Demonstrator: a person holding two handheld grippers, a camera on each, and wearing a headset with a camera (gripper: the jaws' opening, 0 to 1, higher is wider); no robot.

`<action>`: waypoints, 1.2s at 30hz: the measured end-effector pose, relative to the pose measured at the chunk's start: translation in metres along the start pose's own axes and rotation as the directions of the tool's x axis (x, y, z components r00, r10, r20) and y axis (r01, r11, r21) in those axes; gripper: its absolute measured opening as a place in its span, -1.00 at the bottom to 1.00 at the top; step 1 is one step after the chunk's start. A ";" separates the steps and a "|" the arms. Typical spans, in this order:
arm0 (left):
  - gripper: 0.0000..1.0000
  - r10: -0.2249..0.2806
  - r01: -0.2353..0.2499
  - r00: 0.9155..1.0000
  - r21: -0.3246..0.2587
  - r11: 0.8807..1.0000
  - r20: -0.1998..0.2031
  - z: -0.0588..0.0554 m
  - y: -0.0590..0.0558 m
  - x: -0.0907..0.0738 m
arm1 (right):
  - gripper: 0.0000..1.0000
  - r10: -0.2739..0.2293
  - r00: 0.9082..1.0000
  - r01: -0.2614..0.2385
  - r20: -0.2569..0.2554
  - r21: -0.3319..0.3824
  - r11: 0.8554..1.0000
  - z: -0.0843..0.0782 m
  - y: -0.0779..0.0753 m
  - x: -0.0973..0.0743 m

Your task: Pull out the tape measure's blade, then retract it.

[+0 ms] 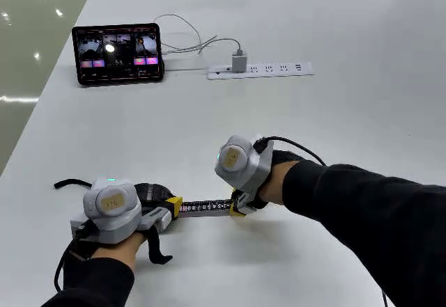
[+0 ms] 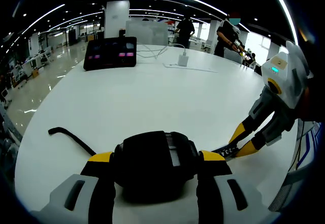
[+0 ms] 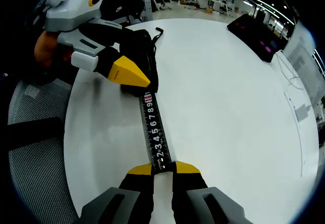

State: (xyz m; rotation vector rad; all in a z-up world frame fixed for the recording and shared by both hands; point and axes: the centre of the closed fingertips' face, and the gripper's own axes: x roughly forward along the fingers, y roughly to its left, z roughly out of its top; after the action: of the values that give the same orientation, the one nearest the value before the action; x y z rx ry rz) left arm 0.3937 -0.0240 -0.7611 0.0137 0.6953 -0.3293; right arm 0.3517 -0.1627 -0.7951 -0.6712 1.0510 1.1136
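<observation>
We have the left claw [image 2: 156, 156] closed around the black case of the tape measure [image 1: 152, 195], a yellow tip pressed to each side, and the case sits on the worktop [image 1: 313, 126] near its near edge, toward the left corner. The right claw [image 3: 163, 169] is pinched almost shut on the end of the blade [image 3: 154, 132], which lies flat on the worktop with only a short run drawn out. The main risk, as we judge it, is that thin end slipping from the right claw under spring tension and whipping back into the case. A pull off the blade's line could twist the rounded case in the left claw or kink the blade. The wrist strap [image 2: 71, 137] trails loose beside the case and could snag.
</observation>
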 end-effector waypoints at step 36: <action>0.17 -0.031 0.031 0.999 -0.008 0.999 0.008 -0.001 0.000 -0.001 | -0.82 0.025 0.999 -0.024 0.047 -0.012 1.000 0.014 0.003 0.006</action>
State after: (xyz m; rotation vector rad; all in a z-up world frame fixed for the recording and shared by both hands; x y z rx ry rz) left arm 0.3923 -0.0236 -0.7606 -0.0065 0.6899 -0.3562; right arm 0.3537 -0.1473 -0.7949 -0.6401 1.0160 1.1519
